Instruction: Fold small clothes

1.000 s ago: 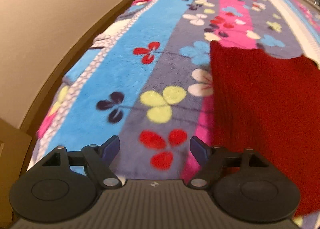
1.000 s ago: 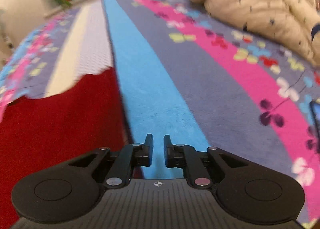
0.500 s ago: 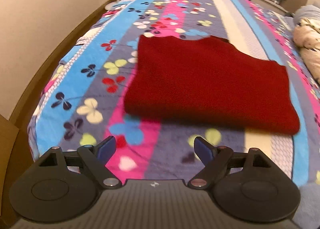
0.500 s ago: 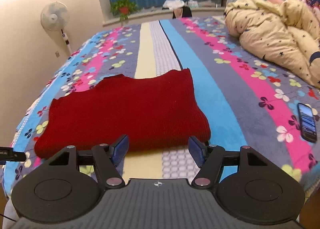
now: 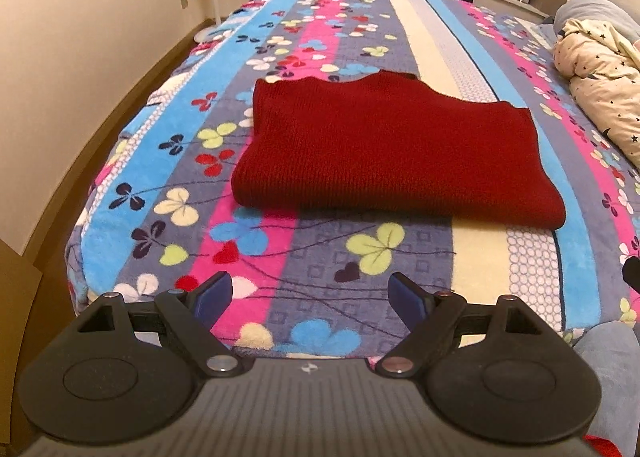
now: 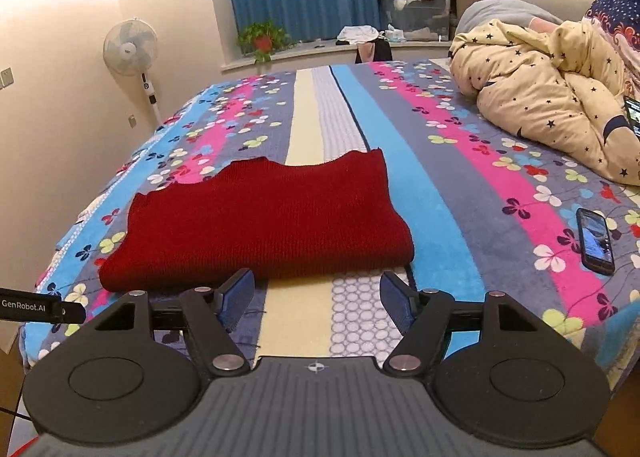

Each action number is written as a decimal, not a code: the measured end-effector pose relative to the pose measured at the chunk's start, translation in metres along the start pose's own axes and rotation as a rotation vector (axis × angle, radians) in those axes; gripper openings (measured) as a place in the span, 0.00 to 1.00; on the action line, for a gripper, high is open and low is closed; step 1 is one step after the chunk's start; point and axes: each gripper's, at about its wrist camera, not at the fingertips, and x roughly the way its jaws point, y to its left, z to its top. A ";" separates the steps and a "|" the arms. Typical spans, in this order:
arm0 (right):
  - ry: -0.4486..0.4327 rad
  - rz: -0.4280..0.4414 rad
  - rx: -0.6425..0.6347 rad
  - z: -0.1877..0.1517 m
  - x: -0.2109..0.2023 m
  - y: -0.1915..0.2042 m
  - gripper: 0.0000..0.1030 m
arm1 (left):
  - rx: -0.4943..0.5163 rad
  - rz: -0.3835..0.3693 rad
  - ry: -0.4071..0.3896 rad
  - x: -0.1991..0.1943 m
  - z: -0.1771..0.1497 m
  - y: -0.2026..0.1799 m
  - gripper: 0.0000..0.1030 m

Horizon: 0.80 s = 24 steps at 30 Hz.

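Note:
A dark red knitted garment lies folded flat on the striped flowered bedspread, its thick folded edge towards me. It also shows in the right wrist view. My left gripper is open and empty, held back over the bed's near edge, apart from the garment. My right gripper is open and empty, just short of the garment's near right edge. Part of the left gripper's body shows at the left of the right wrist view.
A crumpled cream duvet with stars lies at the bed's right. A phone lies on the bedspread to the right of the garment. A standing fan is by the left wall. A potted plant and storage boxes stand on the far ledge.
Both grippers have pulled back and up from the garment, which now shows whole and folded. The right gripper, nearly shut a second ago, has opened wide. The left stays open.

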 end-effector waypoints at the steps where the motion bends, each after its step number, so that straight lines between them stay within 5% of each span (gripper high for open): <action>1: 0.002 0.002 0.002 -0.001 -0.001 0.000 0.70 | 0.005 0.003 -0.004 -0.002 0.000 -0.001 0.86; 24: 0.050 -0.018 -0.002 -0.001 0.016 0.005 0.70 | 0.018 0.020 0.029 0.015 0.005 0.002 0.86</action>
